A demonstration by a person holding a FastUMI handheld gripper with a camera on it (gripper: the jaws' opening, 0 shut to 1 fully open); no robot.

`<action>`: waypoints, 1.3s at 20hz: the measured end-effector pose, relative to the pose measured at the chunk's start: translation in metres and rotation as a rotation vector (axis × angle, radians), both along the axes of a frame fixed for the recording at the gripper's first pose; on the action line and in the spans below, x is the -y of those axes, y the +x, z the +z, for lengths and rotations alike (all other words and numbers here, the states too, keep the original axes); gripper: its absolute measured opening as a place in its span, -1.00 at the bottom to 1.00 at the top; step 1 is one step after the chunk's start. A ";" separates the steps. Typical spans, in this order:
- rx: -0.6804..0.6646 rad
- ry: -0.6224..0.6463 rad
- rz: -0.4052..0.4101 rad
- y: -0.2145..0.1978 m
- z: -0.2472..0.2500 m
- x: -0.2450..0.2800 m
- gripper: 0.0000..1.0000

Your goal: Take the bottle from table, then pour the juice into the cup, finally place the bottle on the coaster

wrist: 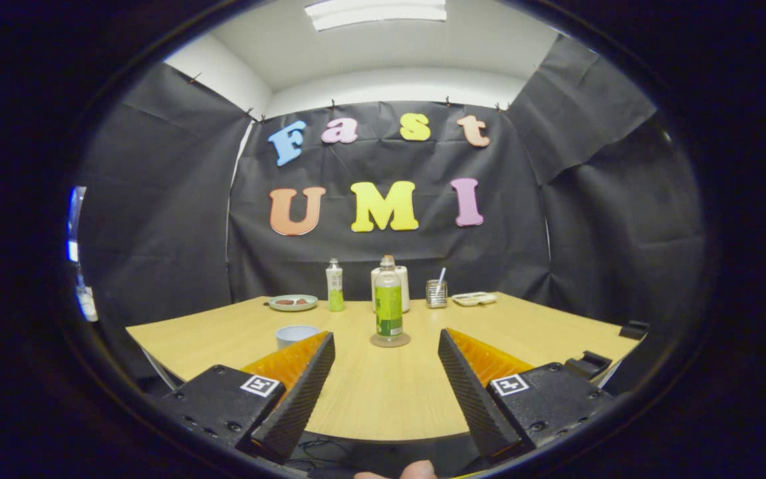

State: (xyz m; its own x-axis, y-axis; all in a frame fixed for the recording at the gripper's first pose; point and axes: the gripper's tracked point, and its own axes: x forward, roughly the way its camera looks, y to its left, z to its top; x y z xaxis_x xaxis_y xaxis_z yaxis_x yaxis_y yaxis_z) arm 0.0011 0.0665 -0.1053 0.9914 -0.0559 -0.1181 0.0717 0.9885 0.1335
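Bottle [388, 301] stands upright on a coaster [389, 340] mid-table, just ahead of my gripper [386, 372], whose fingers are spread wide and hold nothing. A cup [295, 334] sits beside the left finger's tip, partly behind it. I judge the bottle light, stiff plastic, smooth and a little slippery; I'd take it around the labelled body, below the neck, so it won't tip.

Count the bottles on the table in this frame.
2. The nearer bottle stands on a coaster just ahead of the open tool, in line with the gap between its fingers. A smaller bottle stands farther back, beside a plate.
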 end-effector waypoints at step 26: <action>0.100 -0.123 0.001 0.013 -0.008 -0.039 1.00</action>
